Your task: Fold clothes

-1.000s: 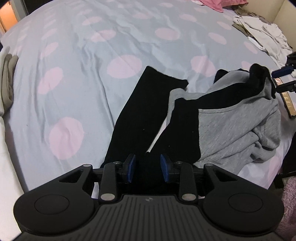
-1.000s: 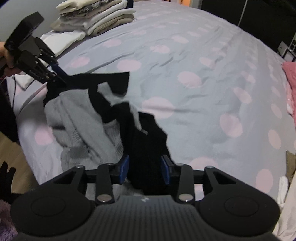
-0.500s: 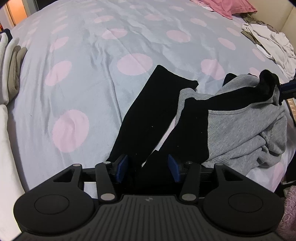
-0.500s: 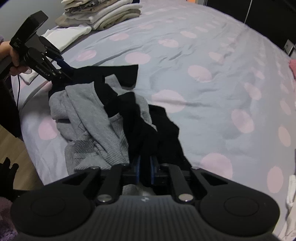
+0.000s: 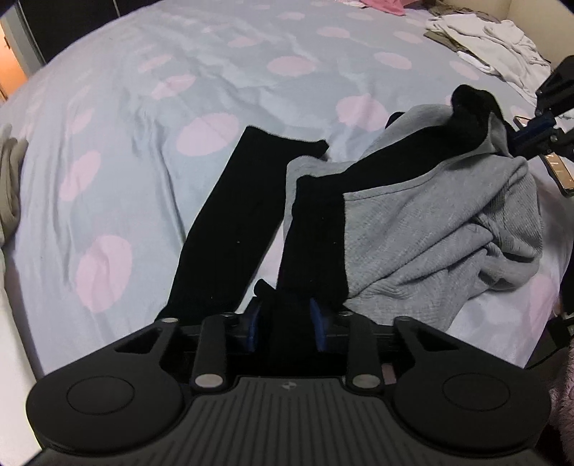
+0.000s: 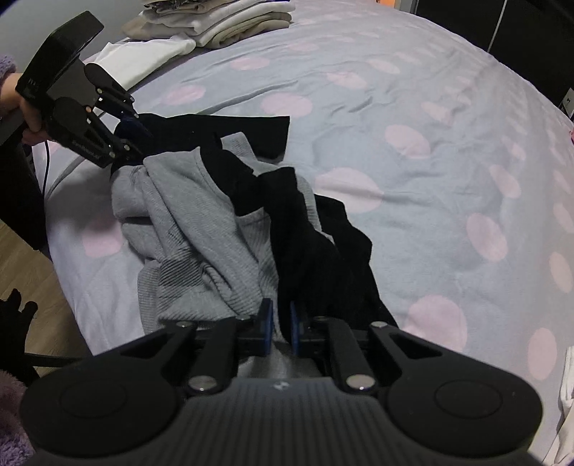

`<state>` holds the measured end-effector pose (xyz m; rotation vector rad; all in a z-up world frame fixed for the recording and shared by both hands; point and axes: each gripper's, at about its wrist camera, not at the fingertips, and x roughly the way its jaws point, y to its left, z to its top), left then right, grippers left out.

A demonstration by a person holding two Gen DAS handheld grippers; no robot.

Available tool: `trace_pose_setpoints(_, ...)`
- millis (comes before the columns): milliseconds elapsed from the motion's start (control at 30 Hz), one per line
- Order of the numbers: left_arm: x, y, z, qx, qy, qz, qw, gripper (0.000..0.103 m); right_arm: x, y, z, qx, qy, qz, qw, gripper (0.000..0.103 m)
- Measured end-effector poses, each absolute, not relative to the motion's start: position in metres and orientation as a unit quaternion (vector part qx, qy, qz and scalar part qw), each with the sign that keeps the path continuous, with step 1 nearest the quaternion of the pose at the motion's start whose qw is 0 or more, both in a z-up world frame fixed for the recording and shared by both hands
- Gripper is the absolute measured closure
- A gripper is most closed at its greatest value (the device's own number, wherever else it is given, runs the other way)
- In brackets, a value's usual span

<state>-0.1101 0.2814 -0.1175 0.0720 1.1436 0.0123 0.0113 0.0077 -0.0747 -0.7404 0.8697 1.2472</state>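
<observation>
A crumpled grey-and-black top lies on the dotted bed sheet, one black sleeve stretched flat away from me. My left gripper sits at the near end of the black fabric; its jaws are closing, with black cloth filling the gap between the blue pads. In the right wrist view the same top lies bunched. My right gripper is closing too, its pads nearly together on a fold of black cloth. Each view shows the other gripper at the garment's far end: right gripper, left gripper.
A stack of folded pale clothes sits at the bed's far corner. A loose heap of white clothes and a pink item lie at the far side. Wooden floor shows beside the bed edge.
The left jaws widened, then narrowed again on the black cloth while that gripper shifted along the bed. The right jaws went from apart to nearly together on the black fold.
</observation>
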Motion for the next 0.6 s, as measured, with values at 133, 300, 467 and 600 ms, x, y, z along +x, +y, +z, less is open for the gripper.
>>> trace_pose_setpoints(133, -0.117, 0.271, -0.107, 0.093, 0.503, 0.022, 0.859, 0.075, 0.013, 0.006, -0.071, -0.319, 0.385, 0.55, 0.669, 0.091)
trace_pose_setpoints(300, -0.11, 0.265, -0.111, 0.102, 0.506, 0.005, 0.856, 0.065, 0.01, 0.008, -0.072, -0.321, 0.382, 0.55, 0.669, 0.091)
trace_pose_setpoints(467, -0.099, 0.279, -0.121, 0.03, 0.526, 0.003, 0.85, 0.083, 0.009, 0.01, -0.074, -0.318, 0.382, 0.55, 0.671, 0.091)
trace_pose_setpoints(600, -0.104, 0.274, -0.109, 0.037, 0.508, -0.01, 0.861, 0.099, 0.008, 0.007, -0.075, -0.316, 0.38, 0.547, 0.676, 0.099)
